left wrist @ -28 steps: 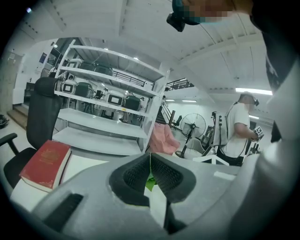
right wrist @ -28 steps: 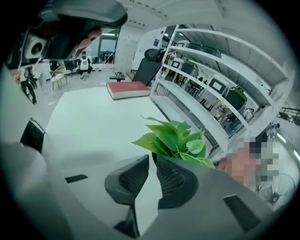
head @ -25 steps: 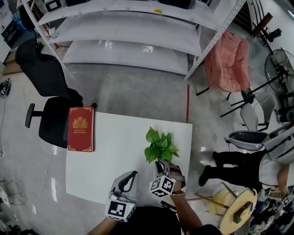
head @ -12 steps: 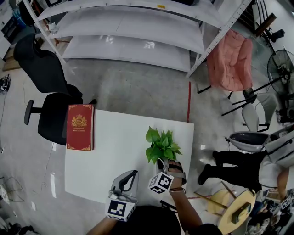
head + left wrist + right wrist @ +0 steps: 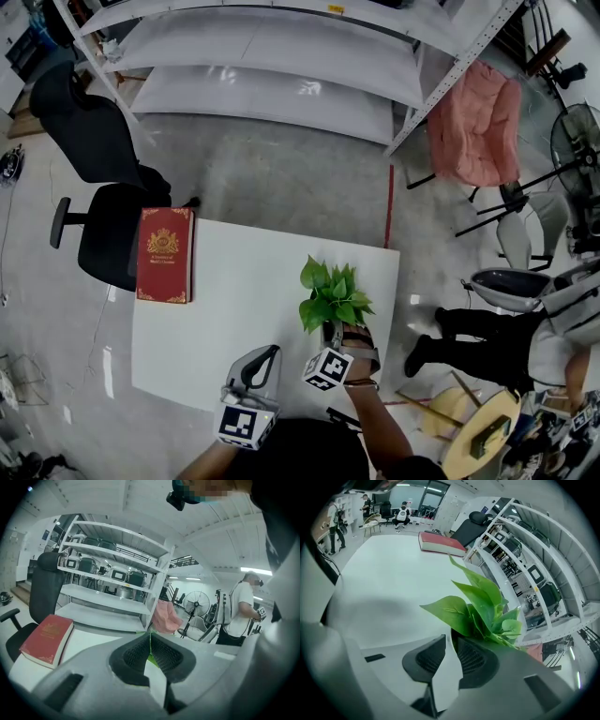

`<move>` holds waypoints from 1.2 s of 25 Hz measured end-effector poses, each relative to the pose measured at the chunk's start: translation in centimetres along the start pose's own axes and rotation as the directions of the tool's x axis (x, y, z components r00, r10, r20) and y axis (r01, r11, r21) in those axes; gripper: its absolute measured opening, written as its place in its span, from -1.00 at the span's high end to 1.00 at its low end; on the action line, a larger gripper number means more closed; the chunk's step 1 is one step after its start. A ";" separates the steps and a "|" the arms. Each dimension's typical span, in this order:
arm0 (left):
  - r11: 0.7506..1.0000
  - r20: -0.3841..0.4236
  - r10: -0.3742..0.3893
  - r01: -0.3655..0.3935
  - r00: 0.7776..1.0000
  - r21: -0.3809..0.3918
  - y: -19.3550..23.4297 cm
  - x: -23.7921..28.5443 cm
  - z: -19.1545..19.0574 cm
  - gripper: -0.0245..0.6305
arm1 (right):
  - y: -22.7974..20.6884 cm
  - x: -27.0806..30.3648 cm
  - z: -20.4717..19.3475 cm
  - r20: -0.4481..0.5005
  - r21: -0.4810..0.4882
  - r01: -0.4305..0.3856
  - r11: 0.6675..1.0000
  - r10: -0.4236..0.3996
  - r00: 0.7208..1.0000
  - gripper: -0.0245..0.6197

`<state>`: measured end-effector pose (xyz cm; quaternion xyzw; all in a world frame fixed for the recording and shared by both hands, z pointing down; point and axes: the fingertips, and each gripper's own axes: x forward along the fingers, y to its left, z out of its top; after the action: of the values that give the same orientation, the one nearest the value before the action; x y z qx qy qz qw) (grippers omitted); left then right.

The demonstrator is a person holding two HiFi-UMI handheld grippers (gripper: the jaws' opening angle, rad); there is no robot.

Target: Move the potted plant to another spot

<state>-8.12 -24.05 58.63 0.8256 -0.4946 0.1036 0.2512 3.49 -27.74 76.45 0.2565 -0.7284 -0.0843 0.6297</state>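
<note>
A potted plant (image 5: 333,298) stood near the right edge of a white table (image 5: 234,319), no higher and no further along than a second before. The right gripper (image 5: 332,336) had crept forward onto it, its jaws pinched on the pot's rim under the leaves. The left gripper (image 5: 265,356) hung at the table's near edge, jaws pressed together on nothing. The grasp looked made, but the carry had not started.
</note>
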 end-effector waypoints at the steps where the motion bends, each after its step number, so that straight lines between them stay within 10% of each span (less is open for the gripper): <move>1: 1.000 0.000 0.002 -0.002 1.000 0.001 0.0 -0.1 0.0 0.86 | 0.0 0.0 0.0 -0.001 -0.008 0.002 1.000 -0.002 1.000 0.68; 30: 0.999 0.069 0.020 -0.023 0.997 0.044 -5.1 -3.6 -0.9 0.86 | 3.0 -3.9 -3.7 0.023 -0.010 0.018 1.000 -0.018 1.000 0.81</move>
<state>-5.40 -18.85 56.31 0.8288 -0.5092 0.0891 0.2143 6.57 -22.53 75.05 0.2588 -0.7328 -0.0968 0.6218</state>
